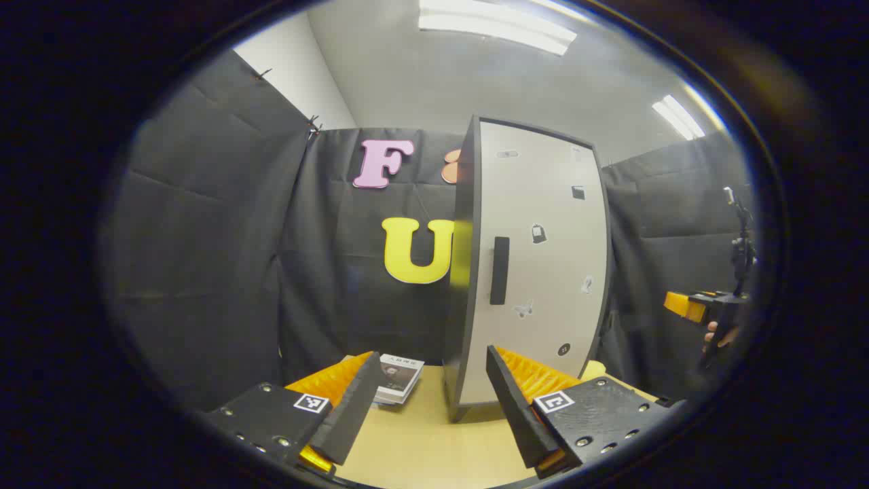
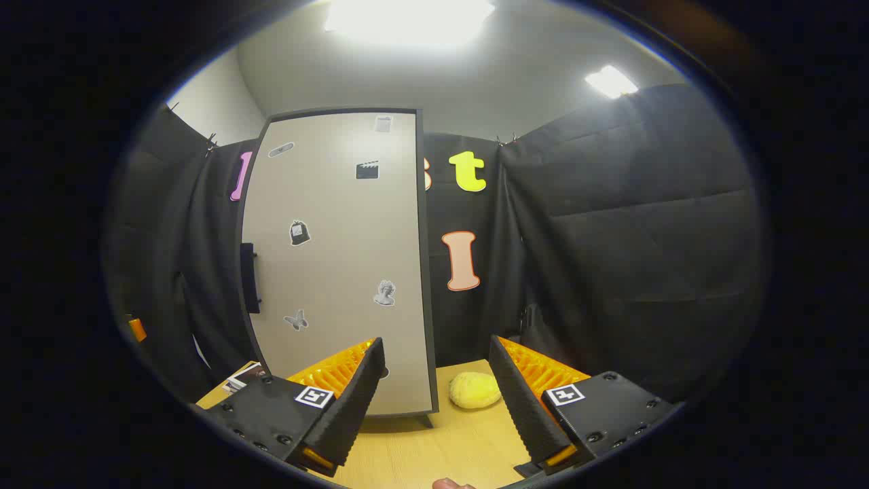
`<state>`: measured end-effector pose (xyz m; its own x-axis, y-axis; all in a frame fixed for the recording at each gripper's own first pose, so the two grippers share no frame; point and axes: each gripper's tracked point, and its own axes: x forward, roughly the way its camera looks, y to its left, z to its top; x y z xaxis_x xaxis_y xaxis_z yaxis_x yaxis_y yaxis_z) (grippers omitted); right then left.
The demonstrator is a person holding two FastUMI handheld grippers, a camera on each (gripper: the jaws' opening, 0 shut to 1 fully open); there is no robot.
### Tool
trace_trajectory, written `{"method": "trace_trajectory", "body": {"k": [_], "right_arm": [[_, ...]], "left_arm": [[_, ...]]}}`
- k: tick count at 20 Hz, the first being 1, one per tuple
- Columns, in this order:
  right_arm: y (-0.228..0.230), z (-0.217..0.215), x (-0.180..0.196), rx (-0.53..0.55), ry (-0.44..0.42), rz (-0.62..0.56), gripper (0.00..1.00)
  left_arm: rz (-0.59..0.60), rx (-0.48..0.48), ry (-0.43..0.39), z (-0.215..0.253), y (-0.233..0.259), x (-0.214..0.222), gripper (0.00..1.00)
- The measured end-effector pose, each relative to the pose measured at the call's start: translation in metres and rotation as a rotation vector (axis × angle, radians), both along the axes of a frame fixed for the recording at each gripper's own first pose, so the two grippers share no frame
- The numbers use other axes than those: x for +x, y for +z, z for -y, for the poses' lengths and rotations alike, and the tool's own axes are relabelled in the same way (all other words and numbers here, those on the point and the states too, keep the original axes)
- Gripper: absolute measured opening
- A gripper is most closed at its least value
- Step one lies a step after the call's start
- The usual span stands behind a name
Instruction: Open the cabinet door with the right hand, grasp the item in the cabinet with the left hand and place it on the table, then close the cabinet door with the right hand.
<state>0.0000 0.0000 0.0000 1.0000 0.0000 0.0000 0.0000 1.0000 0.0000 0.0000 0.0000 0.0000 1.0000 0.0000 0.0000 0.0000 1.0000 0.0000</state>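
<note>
The cabinet [image 2: 336, 261] is standing upright on the wooden table [image 2: 434, 448], its pale door [image 1: 536, 265] shut — small stickers are dotting the panel and a dark handle [image 1: 500, 270] is sitting along one edge. Whatever is inside is hidden behind the door. In the right gripper view a yellow lumpy item [image 2: 474, 390] is lying on the table just beside the cabinet's foot. In the left gripper view some printed booklets [image 1: 399, 377] are resting near the cabinet. The left gripper [image 1: 429, 397] is hovering before the cabinet with fingers spread wide, gripping nothing. The right gripper [image 2: 434, 394] is likewise gaping wide and empty — in the left gripper view it is showing far off at the edge, a hand [image 1: 713, 334] holding it.
</note>
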Motion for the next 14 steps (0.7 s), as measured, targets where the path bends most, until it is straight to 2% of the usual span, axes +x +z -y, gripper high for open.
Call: {"method": "trace_trajectory", "body": {"k": [9, 12, 13, 14], "right_arm": [[0.002, -0.032, 0.002, -0.031, 0.068, -0.038, 0.98], [0.003, -0.044, 0.003, -0.032, 0.095, -0.049, 0.98], [0.004, -0.048, 0.004, -0.033, 0.101, -0.050, 0.98], [0.006, -0.051, 0.005, -0.034, 0.108, -0.048, 0.98]], "left_arm": [[-0.026, -0.028, 0.015, -0.005, -0.018, -0.012, 0.94], [-0.002, -0.019, 0.068, -0.021, -0.011, -0.018, 0.91], [0.009, -0.021, 0.078, -0.024, -0.009, -0.020, 0.94], [0.012, -0.025, 0.086, -0.026, -0.008, -0.020, 0.91]]}}
